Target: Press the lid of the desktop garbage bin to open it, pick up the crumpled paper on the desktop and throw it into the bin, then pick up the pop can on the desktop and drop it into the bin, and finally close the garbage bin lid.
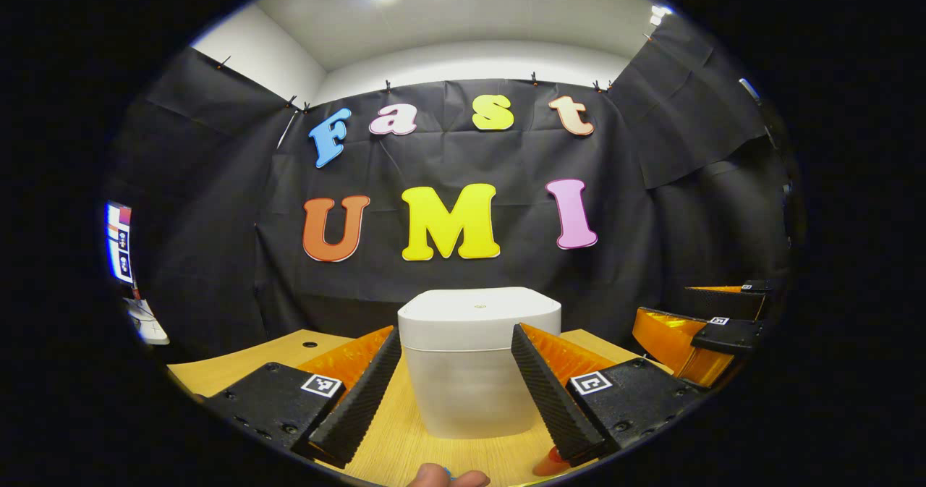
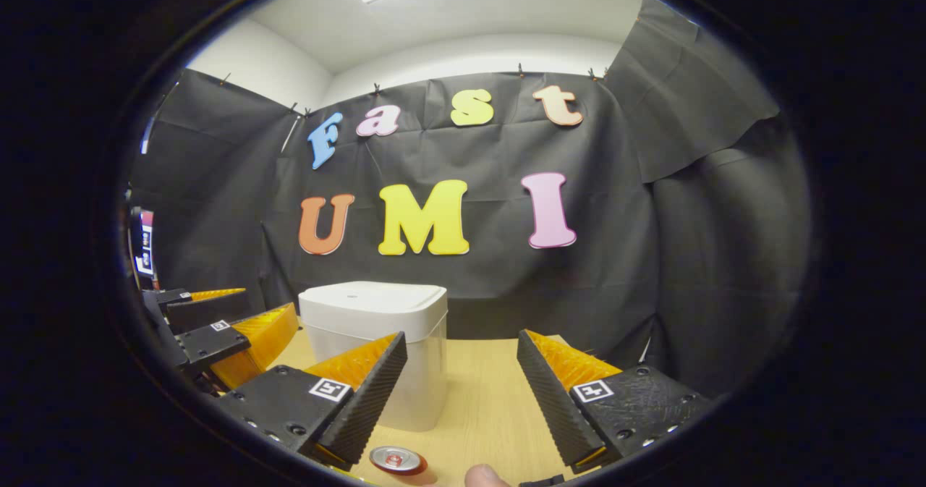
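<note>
The garbage bin [image 1: 479, 360] is seen standing upright on the wooden desktop [image 1: 239, 367] with its lid [image 1: 480, 307] closed, so nothing of its contents can be told. In the left gripper view the bin is framed straight ahead between the fingers of the left gripper [image 1: 456, 393], whose jaws are spread wide and hold nothing; whether the fingers touch the bin's sides cannot be told. The right gripper [image 1: 712, 331] is seen further off at the right edge, and a fingertip [image 1: 448, 478] is shown at the bottom edge. In the right gripper view the bin is placed left of centre, partly behind the left finger of the right gripper, whose jaws are likewise held wide apart and empty. The pop can [image 2: 396, 460] is seen at the bottom, near the bin's base.
</note>
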Demonstrator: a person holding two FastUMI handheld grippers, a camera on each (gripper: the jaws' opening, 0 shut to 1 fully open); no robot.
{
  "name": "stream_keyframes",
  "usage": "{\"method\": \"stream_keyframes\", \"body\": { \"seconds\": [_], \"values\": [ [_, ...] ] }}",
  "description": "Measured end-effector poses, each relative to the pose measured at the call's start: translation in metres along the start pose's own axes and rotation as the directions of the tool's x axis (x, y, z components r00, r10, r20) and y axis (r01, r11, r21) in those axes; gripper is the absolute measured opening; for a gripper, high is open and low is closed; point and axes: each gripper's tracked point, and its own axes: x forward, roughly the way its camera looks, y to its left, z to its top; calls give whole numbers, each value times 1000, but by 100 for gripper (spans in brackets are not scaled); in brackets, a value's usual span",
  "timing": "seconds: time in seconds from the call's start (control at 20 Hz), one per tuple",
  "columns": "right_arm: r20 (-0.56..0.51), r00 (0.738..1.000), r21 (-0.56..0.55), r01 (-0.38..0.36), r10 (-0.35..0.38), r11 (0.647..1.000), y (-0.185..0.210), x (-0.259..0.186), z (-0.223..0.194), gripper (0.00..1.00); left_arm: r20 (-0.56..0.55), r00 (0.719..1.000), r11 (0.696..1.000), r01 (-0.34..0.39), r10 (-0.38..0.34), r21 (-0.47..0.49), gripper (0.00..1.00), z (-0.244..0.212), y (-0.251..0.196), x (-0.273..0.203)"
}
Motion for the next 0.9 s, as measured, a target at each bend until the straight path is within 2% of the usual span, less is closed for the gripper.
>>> {"method": "stream_keyframes", "body": {
  "seconds": [0.3, 0.55, 0.7, 0.75, 0.9],
  "values": [
    [-16, 999, -7, -31, 31, 999, 18, 9, 1, 97, -14, 1000, 1000, -4, 4, -3, 98, -5, 14, 2],
    [-18, 997, -10, -74, 74, 997, 42, 19, 11, 95, -13, 1000, 1000, -20, 20, -12, 98, -6, 28, -4],
    [-24, 996, -12, -82, 82, 997, 56, 30, 20, 97, -8, 1000, 1000, -29, 29, -12, 98, -9, 36, -8],
    [-30, 996, -7, -81, 81, 997, 61, 36, 20, 94, -12, 1000, 999, -29, 29, -17, 99, -10, 38, -10],
    [-51, 994, -3, -99, 99, 995, 78, 51, 26, 94, -12, 999, 999, -32, 32, -19, 98, -10, 45, -14]
  ]
}}
